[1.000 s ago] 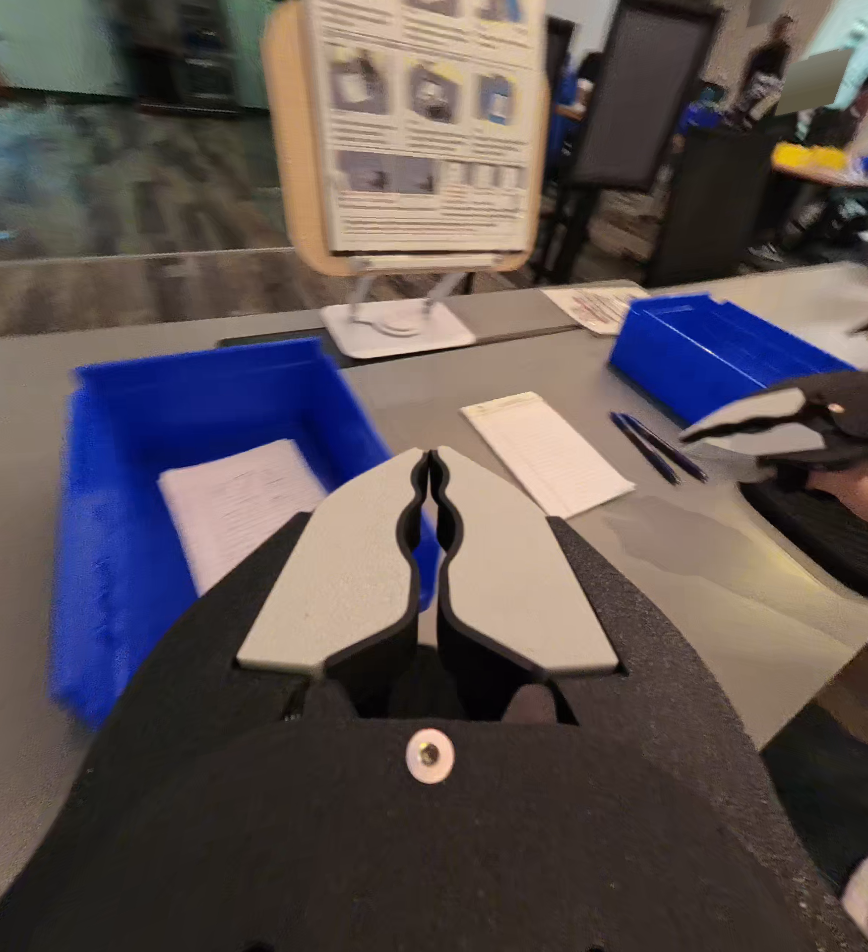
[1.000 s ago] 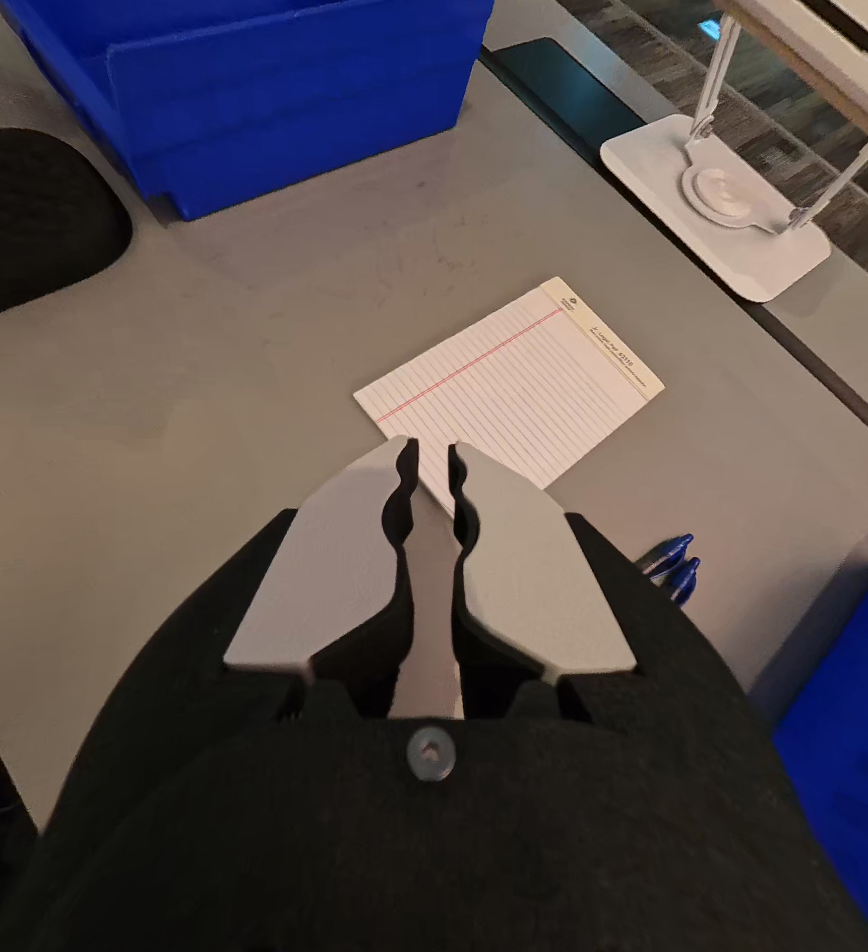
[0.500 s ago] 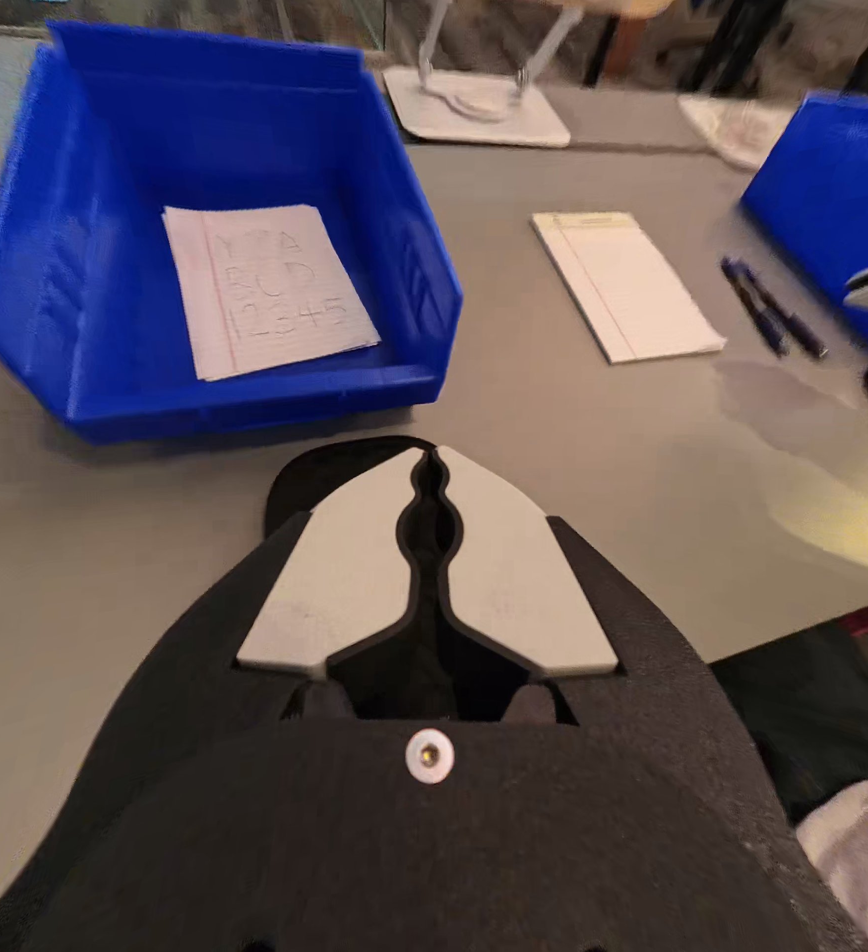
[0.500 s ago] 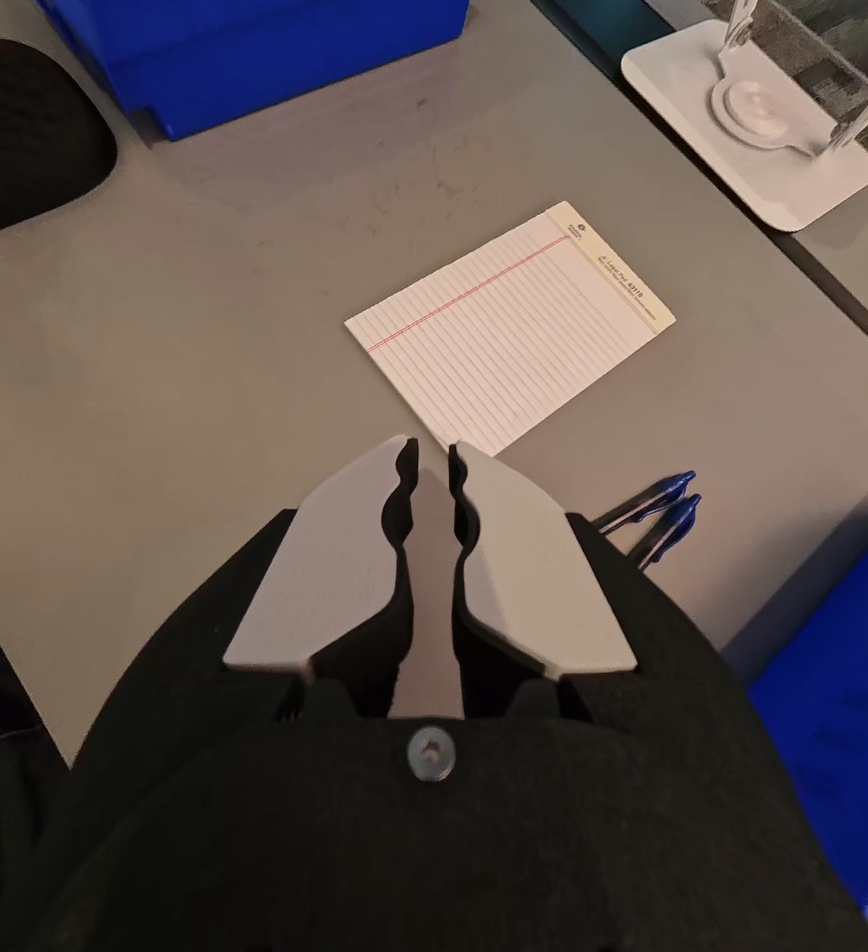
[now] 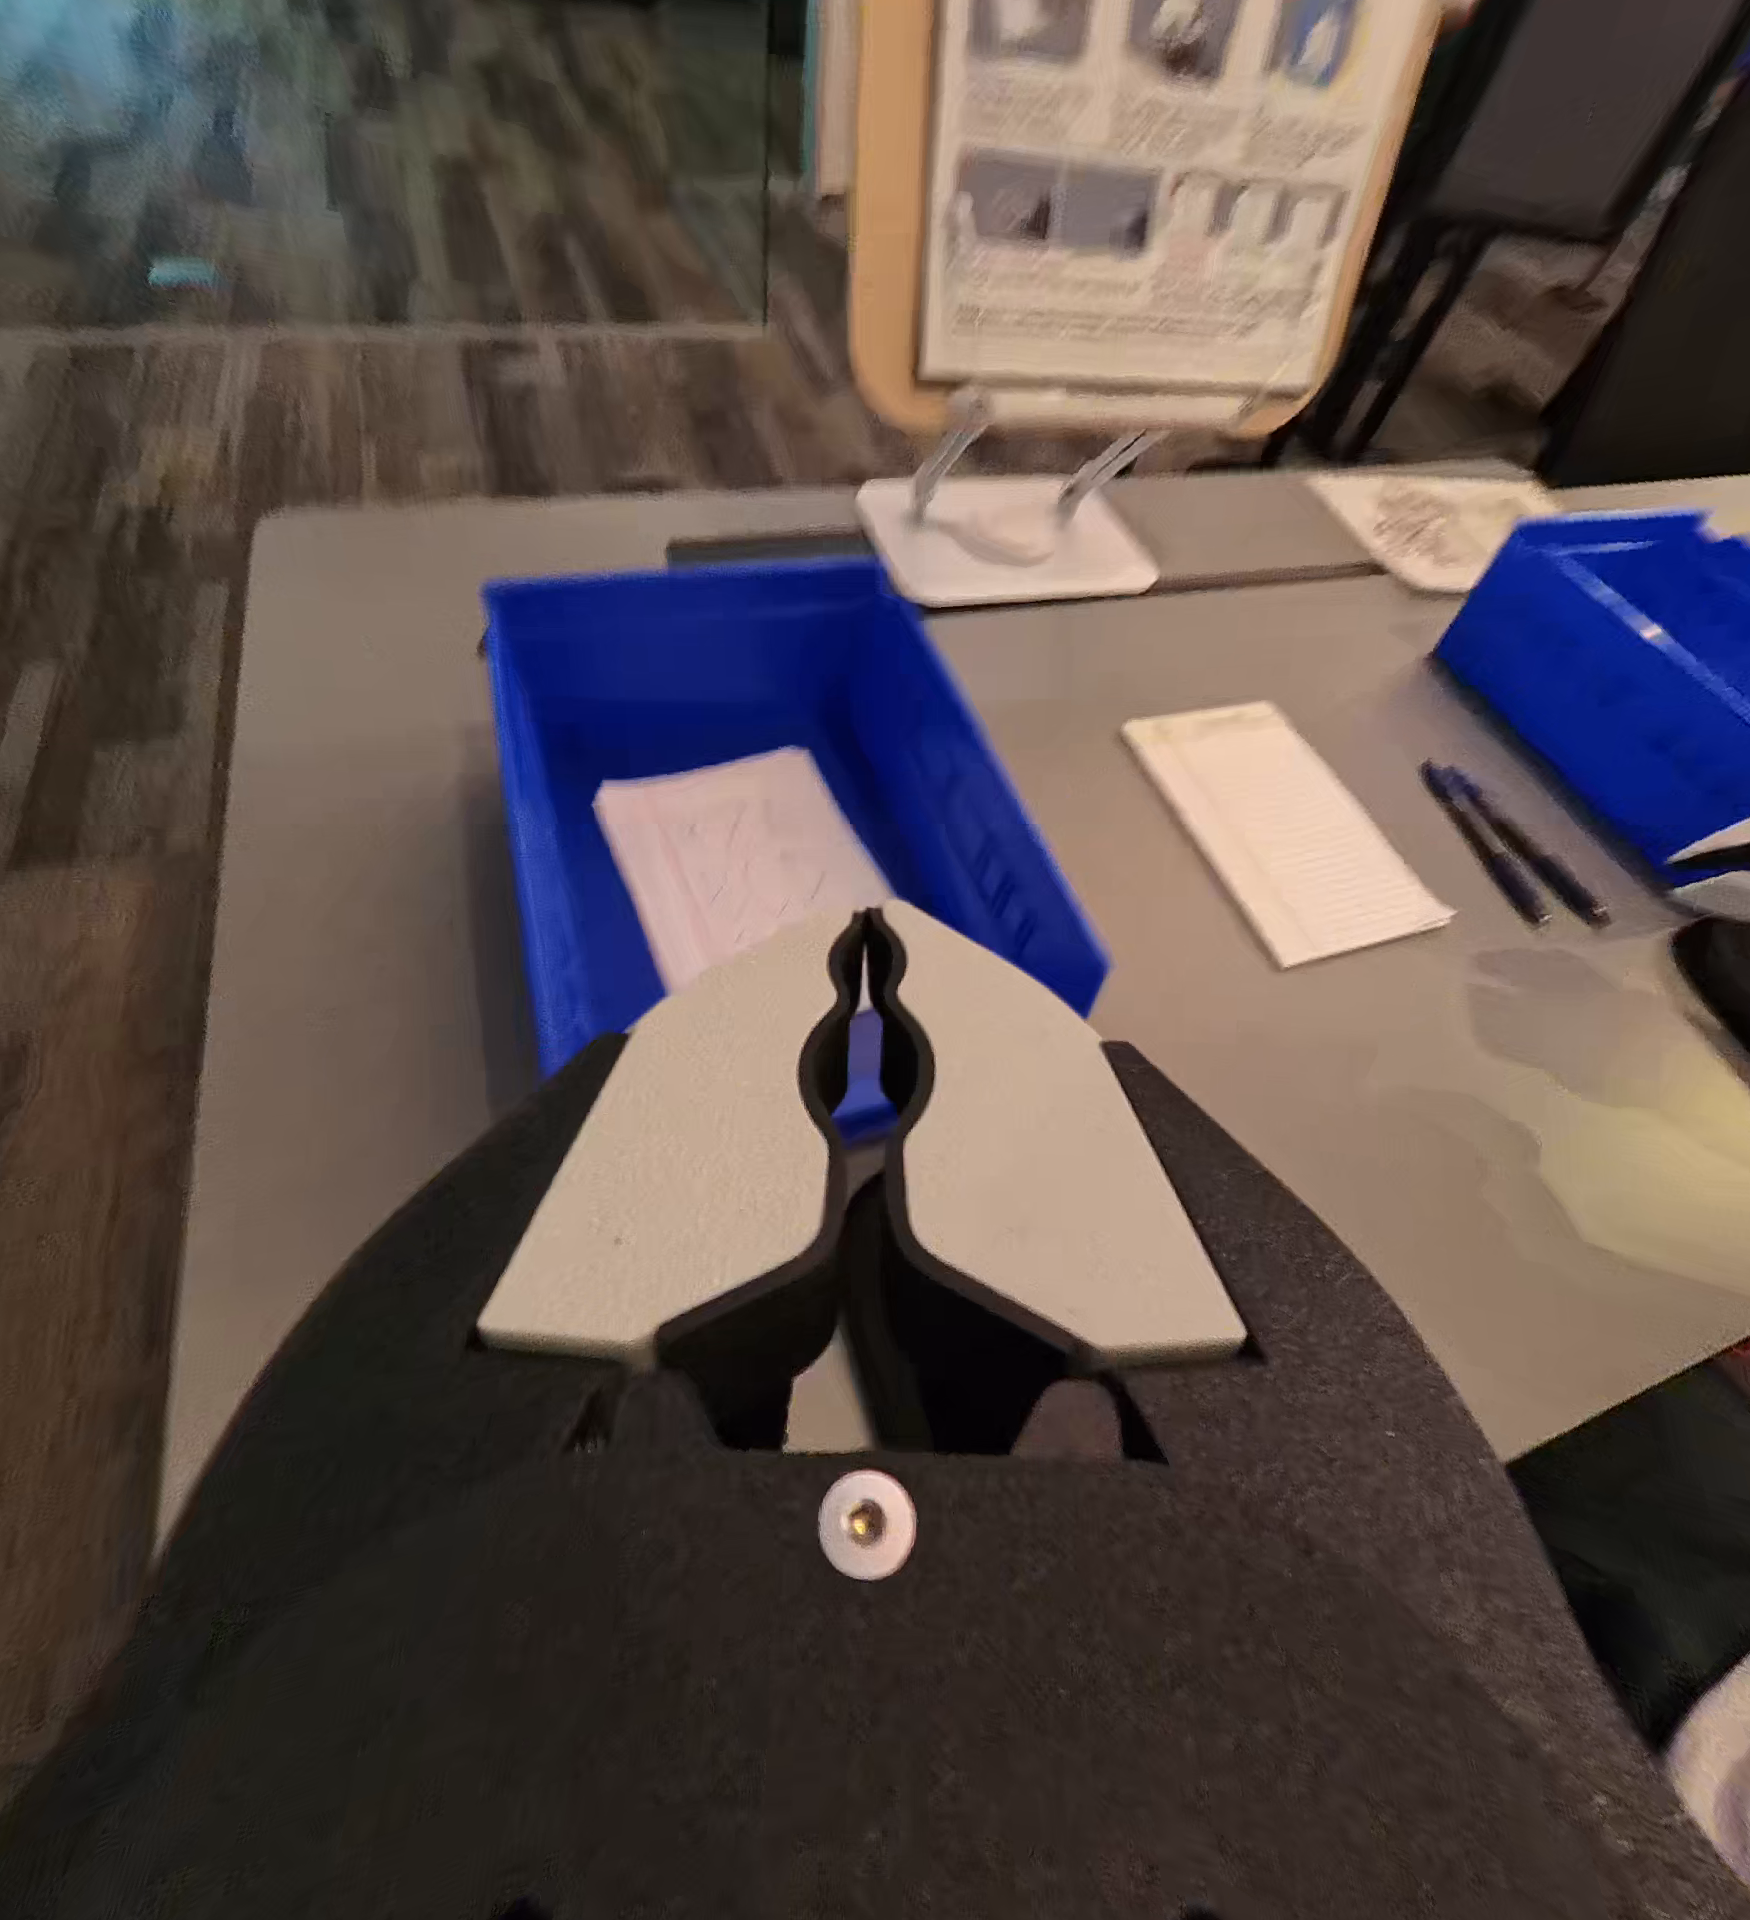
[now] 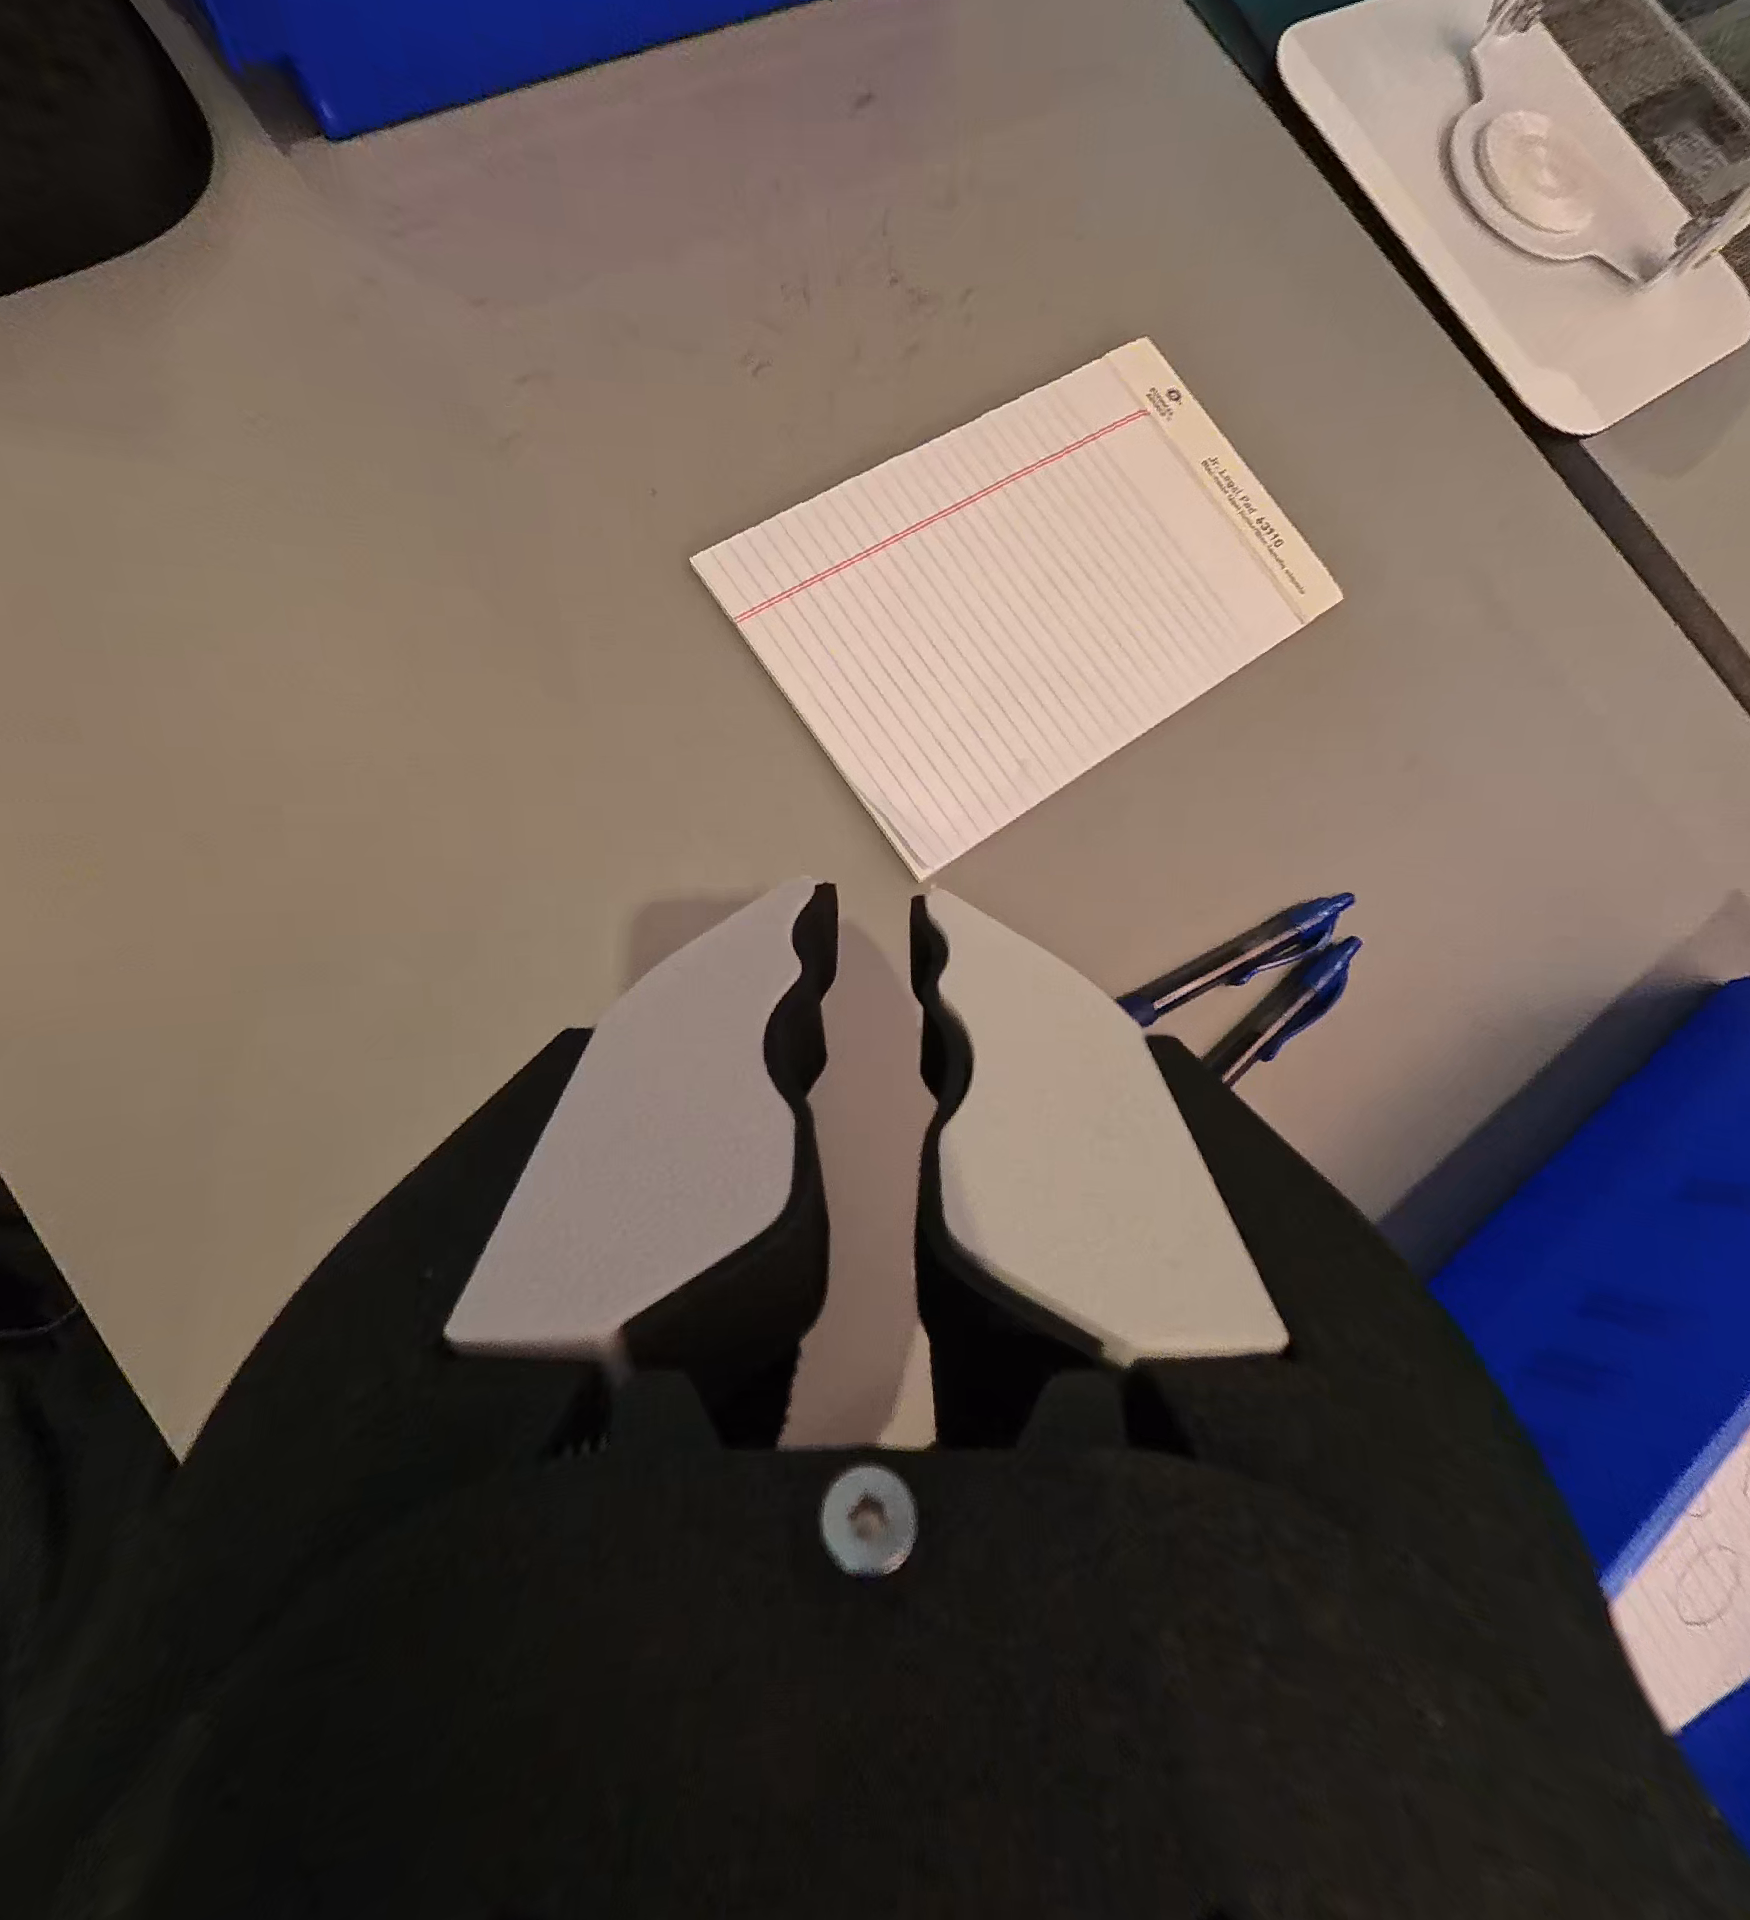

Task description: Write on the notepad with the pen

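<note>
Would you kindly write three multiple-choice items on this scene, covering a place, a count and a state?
1. Where do the pens lie?
A. In a bin
B. On the table beside the notepad
C. On the notepad

2. How many pens are there?
A. One
B. Two
C. Four

3. What is the right gripper holding?
A. Nothing
B. A pen
C. The notepad

Answers: 1 B, they rest on the grey table between the notepad and a blue bin. 2 B, two blue caps show side by side. 3 A, bare table shows between its parted fingers.
</note>
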Tool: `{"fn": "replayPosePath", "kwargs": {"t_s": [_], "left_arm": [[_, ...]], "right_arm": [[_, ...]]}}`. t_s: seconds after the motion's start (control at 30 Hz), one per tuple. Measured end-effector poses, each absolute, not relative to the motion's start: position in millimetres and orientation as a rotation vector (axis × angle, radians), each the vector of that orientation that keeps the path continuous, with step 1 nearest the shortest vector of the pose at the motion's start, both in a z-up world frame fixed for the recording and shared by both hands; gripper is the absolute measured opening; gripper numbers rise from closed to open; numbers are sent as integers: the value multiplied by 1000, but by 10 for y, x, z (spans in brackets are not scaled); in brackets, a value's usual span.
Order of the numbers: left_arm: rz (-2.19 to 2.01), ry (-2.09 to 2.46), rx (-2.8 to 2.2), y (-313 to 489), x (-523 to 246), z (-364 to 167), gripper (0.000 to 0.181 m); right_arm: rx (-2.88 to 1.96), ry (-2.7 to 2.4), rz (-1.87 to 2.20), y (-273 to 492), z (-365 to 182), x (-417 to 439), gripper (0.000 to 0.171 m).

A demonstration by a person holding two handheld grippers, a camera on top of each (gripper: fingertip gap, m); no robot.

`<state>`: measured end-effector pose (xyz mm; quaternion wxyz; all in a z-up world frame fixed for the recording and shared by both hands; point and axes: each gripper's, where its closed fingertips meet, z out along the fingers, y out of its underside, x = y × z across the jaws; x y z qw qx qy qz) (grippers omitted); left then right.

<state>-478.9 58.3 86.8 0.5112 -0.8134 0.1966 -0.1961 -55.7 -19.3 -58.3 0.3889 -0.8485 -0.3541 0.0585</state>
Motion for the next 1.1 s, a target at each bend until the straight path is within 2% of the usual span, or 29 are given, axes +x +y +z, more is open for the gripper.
{"fn": "replayPosePath", "kwargs": {"t_s": [0.07,0.2,0.3,0.37,0.47,0.6,0.67,0.73,0.87,0.97,1.03,1.1], "left_arm": [[-541,532,-1865,563,-4367,1092,0],[-762,817,-1737,255,-2761,1421,0],[-826,981,-1702,-183,-1781,1286,0],[-899,1029,-1693,-524,-1448,1047,0],[-869,994,-1812,-666,-1674,512,0],[-534,567,-2057,-213,-3226,-16,0],[-611,360,-2047,-188,-3624,-43,0],[-733,404,-1982,-259,-3341,34,0],[-784,856,-1889,-648,-1886,5,0],[-878,998,-1806,-846,-1099,-8,0],[-909,1042,-1829,-848,-928,-43,0],[-780,1036,-1890,-689,-1140,-118,0]], "right_arm": [[-2154,-874,179,-172,-592,-549,13],[-2160,-823,242,-58,-556,-568,13],[-2138,-803,237,-6,-445,-551,13],[-2125,-791,267,-26,-383,-549,13],[-2126,-801,298,-122,-377,-501,13],[-2175,-832,238,-290,-496,-309,13],[-2194,-835,204,-334,-542,-229,13],[-2203,-831,225,-346,-549,-239,13],[-2208,-833,242,-307,-472,-378,14],[-2216,-807,273,-276,-404,-404,14],[-2237,-766,296,-277,-372,-310,16],[-2240,-736,256,-306,-298,-98,16]]}}
